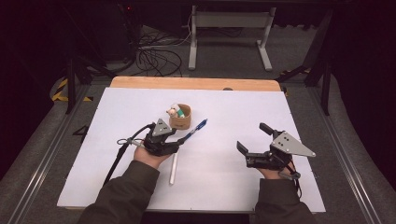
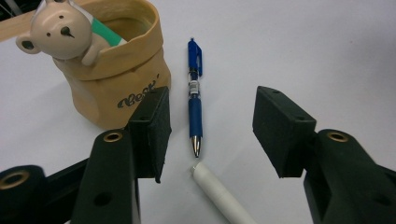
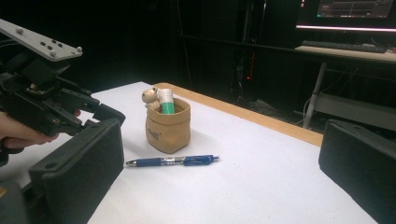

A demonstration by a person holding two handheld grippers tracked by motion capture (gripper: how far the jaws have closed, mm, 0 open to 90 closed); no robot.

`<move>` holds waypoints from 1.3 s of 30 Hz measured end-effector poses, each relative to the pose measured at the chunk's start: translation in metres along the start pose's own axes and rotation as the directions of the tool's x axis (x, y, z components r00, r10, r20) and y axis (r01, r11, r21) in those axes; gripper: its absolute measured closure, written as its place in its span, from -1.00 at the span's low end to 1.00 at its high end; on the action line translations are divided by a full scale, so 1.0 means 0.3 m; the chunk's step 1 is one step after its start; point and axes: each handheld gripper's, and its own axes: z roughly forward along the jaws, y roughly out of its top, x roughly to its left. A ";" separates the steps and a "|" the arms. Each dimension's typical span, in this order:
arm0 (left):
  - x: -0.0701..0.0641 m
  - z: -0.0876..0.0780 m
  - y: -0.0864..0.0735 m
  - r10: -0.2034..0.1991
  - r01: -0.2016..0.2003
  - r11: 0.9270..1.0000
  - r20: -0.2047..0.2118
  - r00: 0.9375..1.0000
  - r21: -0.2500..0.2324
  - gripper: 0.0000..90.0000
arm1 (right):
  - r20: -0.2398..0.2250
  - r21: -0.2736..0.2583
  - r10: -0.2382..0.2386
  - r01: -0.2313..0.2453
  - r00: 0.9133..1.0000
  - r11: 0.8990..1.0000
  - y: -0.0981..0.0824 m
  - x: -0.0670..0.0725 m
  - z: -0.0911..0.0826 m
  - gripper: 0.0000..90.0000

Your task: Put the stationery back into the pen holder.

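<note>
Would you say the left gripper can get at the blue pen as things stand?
Probably yes: the left gripper has open jaws either side of the blue pen, with bare table between; the tan pouch stands close beside.

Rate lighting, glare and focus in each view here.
High view: white table sheet evenly lit, room beyond dark, slightly soft. Left gripper view: blue ballpoint pen and tan paper-bag holder sharp, near black jaws slightly soft. Right gripper view: background dark, jaws soft, monitor glowing.

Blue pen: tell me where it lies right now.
In the high view the blue pen lies flat on the white table, right of the tan pouch, ahead of the left gripper.
</note>
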 end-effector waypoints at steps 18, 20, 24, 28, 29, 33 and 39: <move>0.010 0.123 0.013 0.001 -0.001 0.998 -0.010 1.000 0.065 0.37 | 0.000 0.015 -0.004 0.004 1.000 1.000 -0.003 0.002 0.007 -0.97; 0.013 0.136 0.013 -0.002 0.003 0.997 -0.011 1.000 0.077 0.39 | 0.000 0.015 -0.004 0.004 1.000 1.000 -0.003 0.001 0.007 -0.97; 0.018 0.156 0.010 -0.015 0.016 0.994 -0.008 1.000 0.107 0.43 | 0.000 0.017 -0.004 0.004 1.000 1.000 -0.004 0.000 0.007 -0.97; 0.023 0.168 0.007 -0.024 0.025 0.992 -0.006 1.000 0.121 0.45 | -0.001 0.019 -0.003 0.003 1.000 1.000 -0.004 0.000 0.008 -0.97; 0.024 0.171 0.007 -0.027 0.027 0.992 -0.005 1.000 0.127 0.47 | -0.001 0.020 -0.003 0.003 1.000 1.000 -0.005 0.000 0.008 -0.97; 0.028 0.182 0.001 -0.032 0.032 0.989 -0.003 0.999 0.142 0.49 | -0.003 0.023 -0.005 0.005 1.000 1.000 -0.005 0.001 0.009 -0.97; 0.033 0.195 -0.006 -0.033 0.032 0.986 0.001 0.999 0.166 0.54 | -0.007 0.027 -0.004 0.004 1.000 1.000 -0.006 0.003 0.012 -0.97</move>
